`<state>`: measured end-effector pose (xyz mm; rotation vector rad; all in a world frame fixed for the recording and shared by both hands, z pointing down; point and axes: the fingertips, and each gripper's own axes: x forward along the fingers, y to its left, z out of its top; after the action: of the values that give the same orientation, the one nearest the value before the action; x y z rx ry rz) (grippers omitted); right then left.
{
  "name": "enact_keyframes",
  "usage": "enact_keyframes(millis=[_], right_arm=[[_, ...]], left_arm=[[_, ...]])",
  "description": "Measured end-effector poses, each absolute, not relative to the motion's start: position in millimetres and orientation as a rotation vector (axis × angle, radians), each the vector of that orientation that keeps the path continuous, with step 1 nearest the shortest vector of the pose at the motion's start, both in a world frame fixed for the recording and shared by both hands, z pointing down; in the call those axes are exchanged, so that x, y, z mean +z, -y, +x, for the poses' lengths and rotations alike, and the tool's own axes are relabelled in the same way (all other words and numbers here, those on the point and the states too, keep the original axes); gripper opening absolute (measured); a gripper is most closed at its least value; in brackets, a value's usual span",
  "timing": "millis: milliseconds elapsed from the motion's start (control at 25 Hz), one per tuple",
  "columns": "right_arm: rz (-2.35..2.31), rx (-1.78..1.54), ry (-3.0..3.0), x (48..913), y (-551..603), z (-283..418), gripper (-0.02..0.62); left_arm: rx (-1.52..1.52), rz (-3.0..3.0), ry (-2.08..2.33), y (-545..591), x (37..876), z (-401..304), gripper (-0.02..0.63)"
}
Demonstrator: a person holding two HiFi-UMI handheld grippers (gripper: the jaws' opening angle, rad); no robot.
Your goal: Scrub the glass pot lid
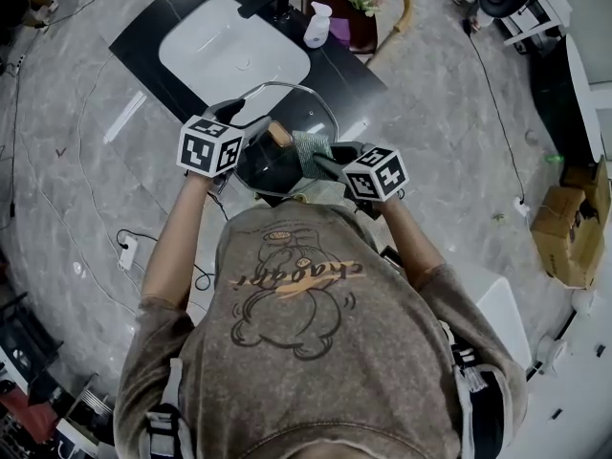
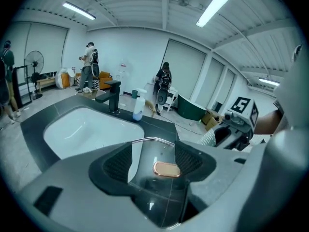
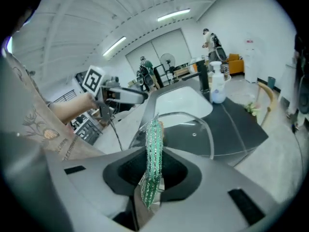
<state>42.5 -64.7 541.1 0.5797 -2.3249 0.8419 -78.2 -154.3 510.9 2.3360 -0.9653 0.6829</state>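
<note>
From the head view, both forearms bent inward before the chest, with the left gripper [image 1: 251,157] and right gripper [image 1: 323,163] meeting at the glass pot lid [image 1: 292,108] above the counter [image 1: 337,63] edge. In the left gripper view, the jaws grasped the lid [image 2: 153,151]. In the right gripper view, the jaws clenched a green scrub pad [image 3: 154,161] that touched the lid [image 3: 195,129].

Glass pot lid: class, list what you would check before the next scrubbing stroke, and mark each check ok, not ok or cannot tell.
1. Left gripper holds the glass pot lid between its jaws: ok.
2. Right gripper shut on the green scrubbing cloth: ok.
3. Cloth pressed against the glass beside the knob: cannot tell.
4. Lid above the white basin: not ok, it hangs nearer the person, at the counter's edge.
5. Spray bottle clear of the lid: ok.
</note>
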Motion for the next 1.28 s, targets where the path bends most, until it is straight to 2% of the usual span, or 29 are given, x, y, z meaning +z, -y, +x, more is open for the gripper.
enact_keyframes(millis=[280, 600, 640, 720, 800, 960, 1280], right_arm=[[0.936, 0.832, 2.394, 491.9, 98.2, 105.6, 0.087], [1.268, 0.602, 2.531, 451.6, 118.8, 113.1, 0.089], [1.295, 0.564, 2.543, 449.8, 120.1, 111.7, 0.089], [1.337, 0.487, 2.563, 447.3, 121.1, 107.7, 0.089], [1.37, 0.43, 2.58, 444.6, 120.9, 103.1, 0.089], [1.422, 0.361, 2.623, 439.3, 120.4, 93.8, 0.089], [1.441, 0.306, 2.663, 446.6, 123.6, 83.6, 0.089]], left_arm=[[0.62, 2.369, 0.984, 138.9, 482.2, -88.8, 0.281], [0.418, 2.463, 1.196, 145.4, 445.4, -97.7, 0.274], [0.4, 2.478, 1.235, 145.1, 442.6, -97.8, 0.233], [0.363, 2.505, 1.316, 143.4, 436.7, -98.3, 0.102], [0.305, 2.517, 1.378, 141.5, 431.3, -98.6, 0.043], [0.207, 2.514, 1.475, 138.7, 426.5, -104.3, 0.011], [0.152, 2.475, 1.572, 131.4, 442.2, -112.3, 0.009]])
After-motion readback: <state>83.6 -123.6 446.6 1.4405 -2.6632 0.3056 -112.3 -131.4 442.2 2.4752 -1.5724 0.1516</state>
